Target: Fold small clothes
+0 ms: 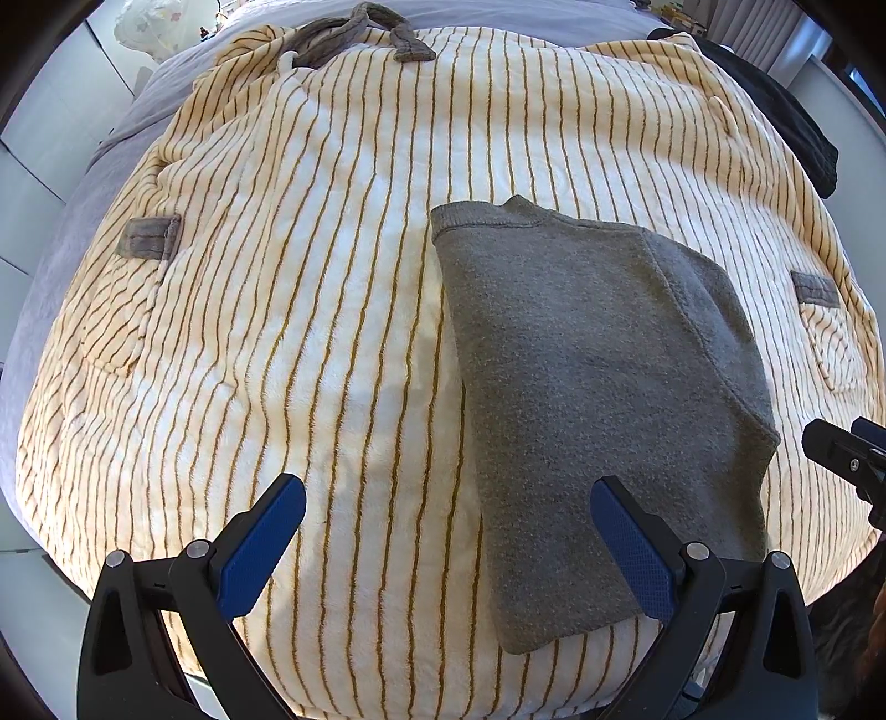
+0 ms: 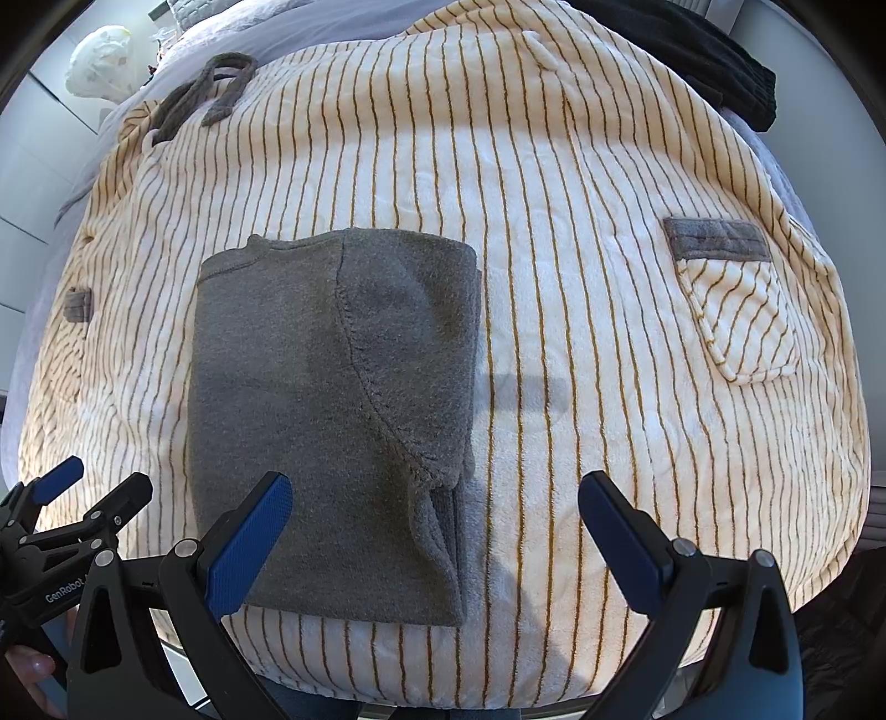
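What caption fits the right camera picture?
Open right gripper above folded grey garment on striped robe.

From my feed, a bed under a pale lavender sheet (image 1: 83, 221), a cream fleece robe with thin mustard stripes (image 1: 304, 332) spread flat across it, a black knitted garment (image 2: 703, 50) lying at the far right edge beside the robe.

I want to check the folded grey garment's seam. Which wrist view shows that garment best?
The right wrist view: the grey garment lies central, its curved seam clear. The left wrist view shows it off to the right, more distorted.
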